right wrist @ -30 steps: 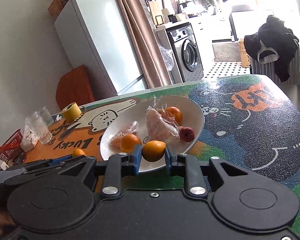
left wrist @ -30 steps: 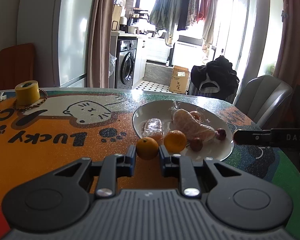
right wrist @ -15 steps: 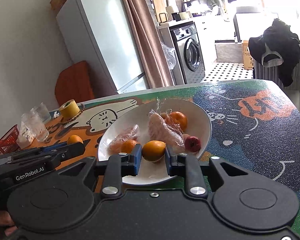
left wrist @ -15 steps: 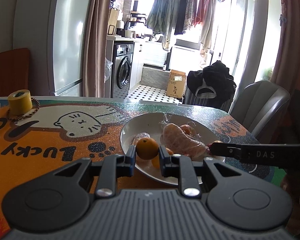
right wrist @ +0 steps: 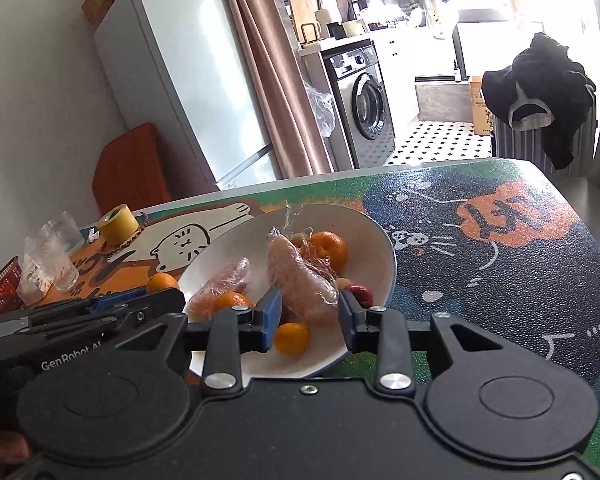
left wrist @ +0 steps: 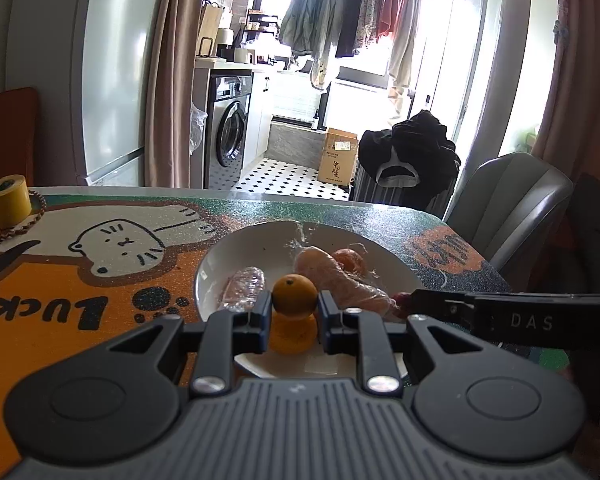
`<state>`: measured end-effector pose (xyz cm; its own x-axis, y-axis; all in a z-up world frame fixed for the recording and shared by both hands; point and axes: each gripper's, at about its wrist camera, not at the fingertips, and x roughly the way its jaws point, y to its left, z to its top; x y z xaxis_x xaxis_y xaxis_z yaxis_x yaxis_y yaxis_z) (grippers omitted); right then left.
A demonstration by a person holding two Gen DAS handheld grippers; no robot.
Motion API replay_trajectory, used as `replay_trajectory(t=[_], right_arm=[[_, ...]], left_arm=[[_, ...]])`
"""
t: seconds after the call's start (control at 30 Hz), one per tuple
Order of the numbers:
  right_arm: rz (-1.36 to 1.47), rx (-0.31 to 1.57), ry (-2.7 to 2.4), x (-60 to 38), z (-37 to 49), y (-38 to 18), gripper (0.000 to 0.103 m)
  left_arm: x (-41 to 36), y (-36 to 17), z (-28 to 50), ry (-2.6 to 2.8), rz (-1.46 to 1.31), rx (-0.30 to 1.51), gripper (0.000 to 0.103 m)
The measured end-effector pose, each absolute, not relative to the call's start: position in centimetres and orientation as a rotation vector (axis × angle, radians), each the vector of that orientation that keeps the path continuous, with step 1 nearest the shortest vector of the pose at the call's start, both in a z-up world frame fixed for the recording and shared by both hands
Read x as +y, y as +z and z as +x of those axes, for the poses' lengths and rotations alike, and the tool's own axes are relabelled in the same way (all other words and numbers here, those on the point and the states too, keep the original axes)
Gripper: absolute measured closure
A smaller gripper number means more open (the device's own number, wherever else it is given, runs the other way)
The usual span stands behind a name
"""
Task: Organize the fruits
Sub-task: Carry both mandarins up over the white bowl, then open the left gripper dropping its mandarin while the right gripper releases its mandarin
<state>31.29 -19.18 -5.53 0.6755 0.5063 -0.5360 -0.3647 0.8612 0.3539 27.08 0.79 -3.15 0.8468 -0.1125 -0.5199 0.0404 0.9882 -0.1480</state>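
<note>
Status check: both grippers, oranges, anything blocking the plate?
Left gripper shut on orange, over plate. Right gripper open; its orange lies on plate. Wrapped fruit crowds centre.

Fruit count on the round white ceramic plate [right wrist: 384, 240]

Four small orange mandarins [right wrist: 292, 338], one held above; two plastic-wrapped peeled fruit pieces [right wrist: 300, 280]; one small red fruit [right wrist: 360, 294]; one yellow tape roll [right wrist: 118, 219].

Black right tool [right wrist: 309, 316]: blue pads, silver screws, round caps.
</note>
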Motion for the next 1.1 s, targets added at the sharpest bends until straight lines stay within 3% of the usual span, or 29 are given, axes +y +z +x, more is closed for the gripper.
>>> replay_trajectory(t=[0.23, 0.33, 0.4, 0.6, 1.0, 1.1], right_arm=[[0.232, 0.677, 0.496, -19.7, 31.2, -5.7, 0.063], [0.235, 0.682, 0.497, -20.0, 31.1, -5.8, 0.060], [0.232, 0.686, 0.504, -20.0, 30.9, -5.8, 0.059], [0.214, 0.682, 0.519, -19.8, 30.3, -5.3, 0.050], [0.216, 0.658, 0.524, -20.4, 29.1, -3.9, 0.040], [0.218, 0.642, 0.524, -20.7, 28.5, -3.4, 0.032]], left_arm=[[-0.4, -3.7, 28.2, -0.100, -0.152, 0.578, 0.080], [-0.2, -3.8, 28.3, -0.073, -0.157, 0.587, 0.069], [0.0, -3.6, 28.0, -0.045, -0.155, 0.587, 0.054], [1.3, -2.8, 26.7, -0.013, -0.189, 0.592, 0.039], [1.7, -1.1, 23.4, 0.008, -0.188, 0.578, 0.022], [1.5, -0.7, 22.7, 0.009, -0.186, 0.574, 0.020]])
